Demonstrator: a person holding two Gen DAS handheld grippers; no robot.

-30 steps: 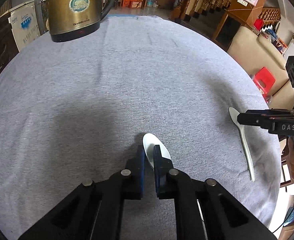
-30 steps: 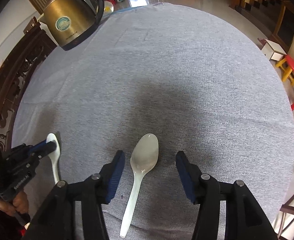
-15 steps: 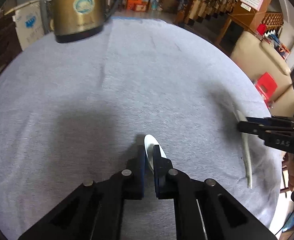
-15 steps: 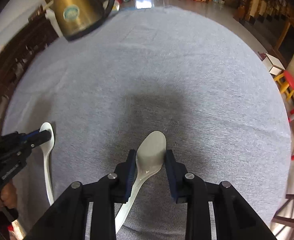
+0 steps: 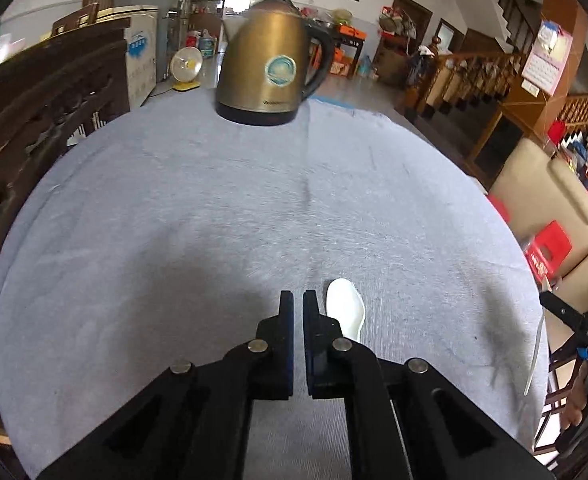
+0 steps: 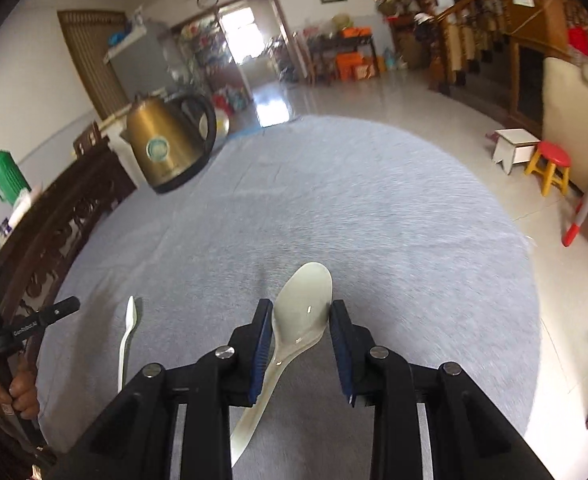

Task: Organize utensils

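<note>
L: I read the left gripper (image 5: 298,296) closed to a slit, nothing visible between its pads | white spoon (image 5: 345,306) bowl just beside its right finger, handle hidden | R: right gripper (image 6: 301,304) clamped on the cream spoon (image 6: 294,332) bowl, handle trailing below over the grey tablecloth (image 6: 374,220)

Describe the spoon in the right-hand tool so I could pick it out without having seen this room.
Find the round table under the grey cloth, with a brass-coloured electric kettle at its far edge. Nearer, the right tool holds a white plastic spoon by the bowl. Its bowl faces the camera, broad and glossy, whereas the other white spoon, in the left tool, shows only edge-on and thin in that view.
</note>
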